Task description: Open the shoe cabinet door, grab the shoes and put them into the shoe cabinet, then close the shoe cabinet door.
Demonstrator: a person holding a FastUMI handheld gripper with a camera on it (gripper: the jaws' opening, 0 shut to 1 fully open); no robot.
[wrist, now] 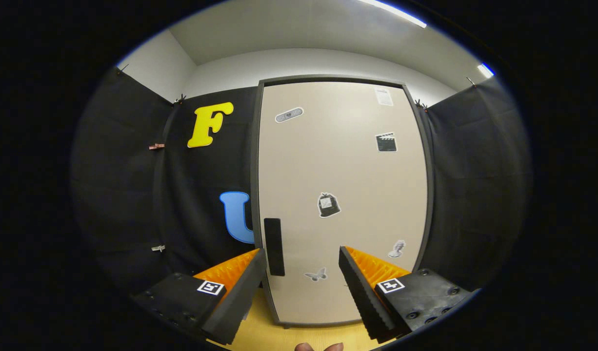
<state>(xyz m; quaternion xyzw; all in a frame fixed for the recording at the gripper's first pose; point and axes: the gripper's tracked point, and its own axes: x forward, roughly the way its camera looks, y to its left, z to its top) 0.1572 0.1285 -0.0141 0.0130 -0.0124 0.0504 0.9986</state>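
Note:
The shoe cabinet (pixel 343 161) stands straight ahead, tall, with a beige door in a dark grey frame. Its door is closed and carries several small stickers. A black vertical handle (pixel 273 246) sits low on the door's left edge, just beyond my left fingertip. My gripper (pixel 303 265) is open, its two fingers spread wide with nothing between them but the lower part of the door.
Black cloth walls close in on both sides of the cabinet. A light wooden floor (pixel 260 331) runs under the fingers up to the cabinet's base. Fingertips of a person's hand (pixel 318 347) peek in below the gripper.

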